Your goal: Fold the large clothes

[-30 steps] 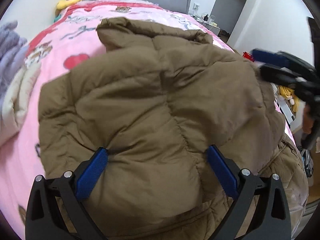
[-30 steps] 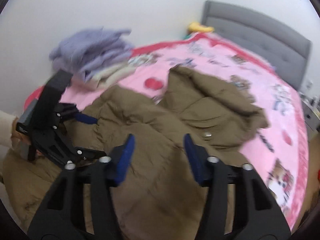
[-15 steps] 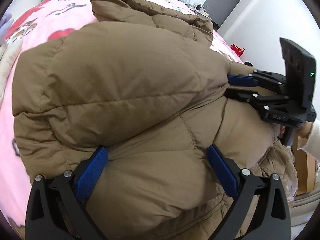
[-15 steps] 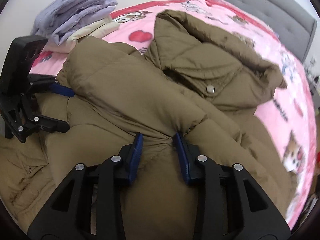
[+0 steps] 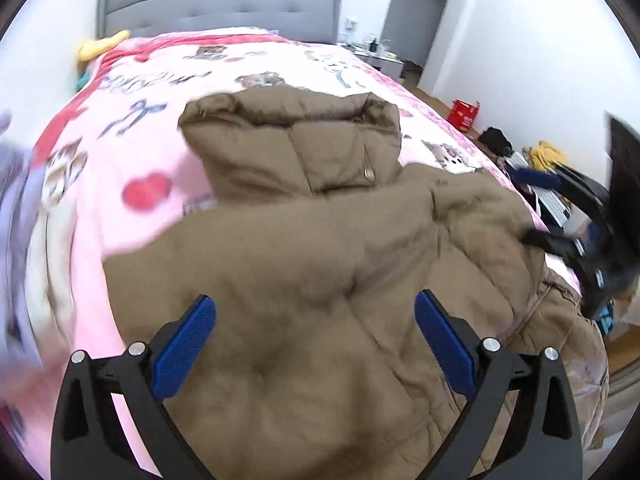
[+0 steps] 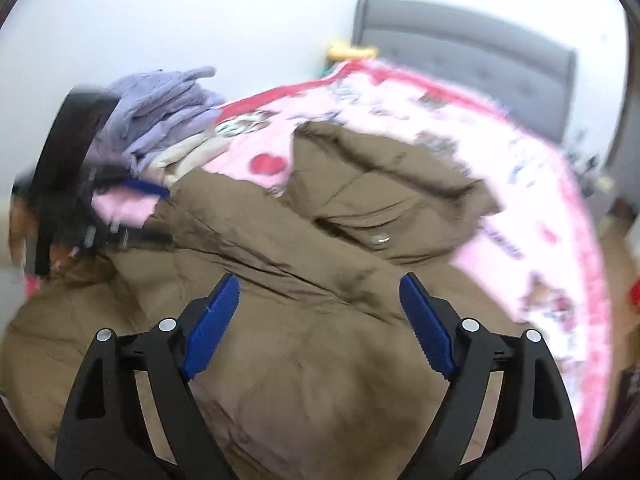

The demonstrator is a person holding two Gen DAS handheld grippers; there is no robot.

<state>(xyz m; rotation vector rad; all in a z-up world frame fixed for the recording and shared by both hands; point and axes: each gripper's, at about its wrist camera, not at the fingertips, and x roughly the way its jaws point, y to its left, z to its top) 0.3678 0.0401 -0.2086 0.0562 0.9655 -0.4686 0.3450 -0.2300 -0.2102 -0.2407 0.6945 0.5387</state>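
Springing back is the risk: the puffy brown quilted down jacket (image 5: 320, 272) lies folded on the pink printed bedspread (image 5: 152, 152), while the right gripper (image 6: 320, 320) is opening and the left gripper (image 5: 316, 336) gapes wide, neither pinning it.

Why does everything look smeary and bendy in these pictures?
Left wrist view: the purple clothes at the left edge smear from motion, and the fisheye bends the grey headboard. Right wrist view: the pink blanket is streaky and the brown jacket soft.
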